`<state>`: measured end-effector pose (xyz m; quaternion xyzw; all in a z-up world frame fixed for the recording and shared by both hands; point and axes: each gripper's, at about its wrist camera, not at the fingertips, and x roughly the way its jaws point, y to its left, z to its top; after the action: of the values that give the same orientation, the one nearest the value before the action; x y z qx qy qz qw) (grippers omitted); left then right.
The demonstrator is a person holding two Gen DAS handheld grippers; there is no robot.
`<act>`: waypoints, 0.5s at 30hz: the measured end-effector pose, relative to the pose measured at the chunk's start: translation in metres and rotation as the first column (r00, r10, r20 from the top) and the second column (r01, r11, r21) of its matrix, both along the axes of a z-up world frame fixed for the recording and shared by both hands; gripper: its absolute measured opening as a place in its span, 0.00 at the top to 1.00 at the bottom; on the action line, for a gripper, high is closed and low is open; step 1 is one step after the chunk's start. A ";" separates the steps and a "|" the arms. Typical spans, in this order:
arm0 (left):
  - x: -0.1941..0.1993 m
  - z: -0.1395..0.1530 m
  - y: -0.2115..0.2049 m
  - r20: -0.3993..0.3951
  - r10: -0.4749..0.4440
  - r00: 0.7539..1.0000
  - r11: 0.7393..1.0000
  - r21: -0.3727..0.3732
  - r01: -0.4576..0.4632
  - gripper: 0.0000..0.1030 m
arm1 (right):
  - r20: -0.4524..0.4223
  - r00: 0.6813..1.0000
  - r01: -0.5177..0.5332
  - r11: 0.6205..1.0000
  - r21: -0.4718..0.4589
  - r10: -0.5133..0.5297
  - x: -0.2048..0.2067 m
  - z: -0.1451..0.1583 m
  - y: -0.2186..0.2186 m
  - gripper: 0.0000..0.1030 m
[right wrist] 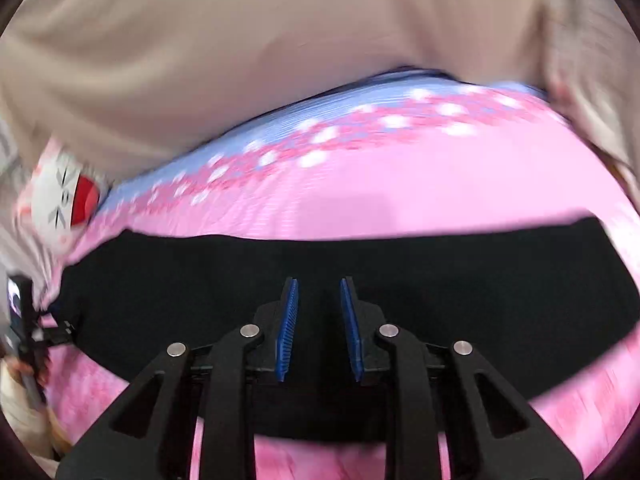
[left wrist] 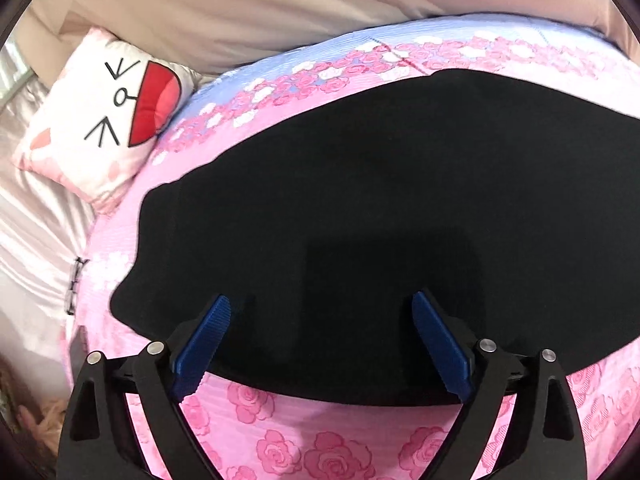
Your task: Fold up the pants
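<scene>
Right tongs: blue pads a narrow gap apart, nothing between them, above the pants.
Pants: black, spread flat on the bed.
Bed: pink rose-print cover, blurred.
Pillow: cartoon face, far left.

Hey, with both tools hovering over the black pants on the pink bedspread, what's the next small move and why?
Probably lower the left tool, jaws wide and empty, onto the near edge of the black pants and close; they lie flat on the pink bedspread, ungripped.
</scene>
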<state>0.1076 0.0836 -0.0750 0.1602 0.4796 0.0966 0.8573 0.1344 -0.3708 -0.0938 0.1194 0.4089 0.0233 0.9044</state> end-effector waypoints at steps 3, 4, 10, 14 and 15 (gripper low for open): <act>0.000 0.001 0.005 -0.010 0.010 1.000 1.000 -0.024 -0.010 0.10 | -0.008 0.998 0.058 0.998 -0.016 -0.059 0.012 -0.011 -0.052 0.90; -0.001 0.001 0.008 -0.016 0.019 1.000 0.999 -0.040 -0.020 0.10 | -0.018 0.990 0.140 0.990 -0.037 -0.140 0.008 -0.008 -0.075 1.00; -0.005 0.020 -0.010 0.024 -0.002 1.000 0.996 -0.085 0.004 0.12 | 0.016 0.873 0.485 0.862 -0.147 -0.488 -0.085 0.025 -0.195 0.93; -0.004 0.039 -0.058 0.093 -0.092 0.991 0.985 -0.139 0.105 0.12 | 0.010 0.928 0.373 0.928 0.007 -0.373 -0.117 0.023 -0.205 0.93; -0.004 0.042 -0.070 0.103 -0.119 0.988 0.981 -0.144 0.133 0.12 | -0.002 0.934 0.358 0.934 0.008 -0.358 -0.117 0.022 -0.203 0.93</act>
<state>0.1033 0.0133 -0.0332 0.1201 0.4335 0.0131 0.8930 0.0178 -0.5735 -0.0720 0.1958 0.3804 -0.1401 0.8929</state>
